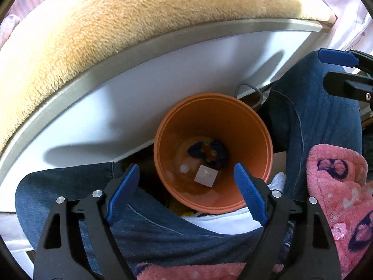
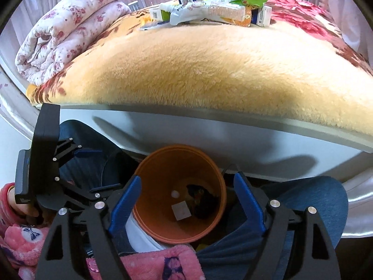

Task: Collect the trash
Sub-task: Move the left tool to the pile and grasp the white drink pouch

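Observation:
An orange bin (image 1: pixel 247 126) stands on the floor between the person's knees, against the bed's white side; it also shows in the right wrist view (image 2: pixel 163 163). Inside it lie a dark crumpled wrapper (image 1: pixel 208 152) and a small grey square (image 1: pixel 206 175). My left gripper (image 1: pixel 186 184) is open and empty just above the bin's near rim. My right gripper (image 2: pixel 187 193) is open and empty above the bin. A pile of wrappers and cartons (image 2: pixel 209 9) lies on the bed's far side.
A fluffy yellow blanket (image 2: pixel 198 65) covers the bed. A folded floral quilt (image 2: pixel 70 23) lies at its left. The person's jeans-clad legs (image 1: pixel 314 121) flank the bin. A pink robe (image 1: pixel 340 186) hangs close at the right.

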### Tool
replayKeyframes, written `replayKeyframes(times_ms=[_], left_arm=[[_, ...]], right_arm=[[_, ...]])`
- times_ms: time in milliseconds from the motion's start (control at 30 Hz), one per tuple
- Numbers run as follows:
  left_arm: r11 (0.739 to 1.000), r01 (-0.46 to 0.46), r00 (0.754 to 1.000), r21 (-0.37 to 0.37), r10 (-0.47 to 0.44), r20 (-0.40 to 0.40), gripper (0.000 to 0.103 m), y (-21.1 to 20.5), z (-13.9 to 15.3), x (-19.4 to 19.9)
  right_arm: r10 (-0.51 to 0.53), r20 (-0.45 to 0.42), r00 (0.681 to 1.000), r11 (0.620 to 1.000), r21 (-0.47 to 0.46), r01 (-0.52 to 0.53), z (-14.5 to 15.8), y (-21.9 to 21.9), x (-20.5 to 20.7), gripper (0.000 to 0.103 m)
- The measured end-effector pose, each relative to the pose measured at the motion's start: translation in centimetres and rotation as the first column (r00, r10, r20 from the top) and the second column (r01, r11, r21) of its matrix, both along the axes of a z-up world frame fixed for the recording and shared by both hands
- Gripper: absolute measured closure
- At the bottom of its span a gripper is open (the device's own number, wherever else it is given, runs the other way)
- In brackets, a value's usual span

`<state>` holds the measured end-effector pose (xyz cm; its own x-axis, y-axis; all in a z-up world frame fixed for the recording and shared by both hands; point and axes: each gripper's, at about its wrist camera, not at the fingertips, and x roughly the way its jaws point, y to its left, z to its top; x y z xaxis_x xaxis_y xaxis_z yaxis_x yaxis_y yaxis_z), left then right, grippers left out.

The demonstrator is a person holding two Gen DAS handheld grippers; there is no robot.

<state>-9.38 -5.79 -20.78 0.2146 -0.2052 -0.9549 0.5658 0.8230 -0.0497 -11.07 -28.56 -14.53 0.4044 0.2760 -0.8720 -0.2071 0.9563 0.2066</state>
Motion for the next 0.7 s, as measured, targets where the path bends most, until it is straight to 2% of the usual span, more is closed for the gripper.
replayKeyframes(times_ms=[400,700], left_arm=[[1.0,-0.019,0.998,-0.021,0.021,0.059,0.022,0.6,2.6,0.6],[0.995,-0.04,0.987,-0.095,0.054,0.151,0.022,1.1,7.2,2.5]], right_arm=[[-0.017,0.048,0.999,1.0,-0.002,0.017,1.7,-0.6,0.1,0.023],[-0.025,0.078,0.997,1.0,0.016,0.024,2.8,-0.7,0.0,0.023]])
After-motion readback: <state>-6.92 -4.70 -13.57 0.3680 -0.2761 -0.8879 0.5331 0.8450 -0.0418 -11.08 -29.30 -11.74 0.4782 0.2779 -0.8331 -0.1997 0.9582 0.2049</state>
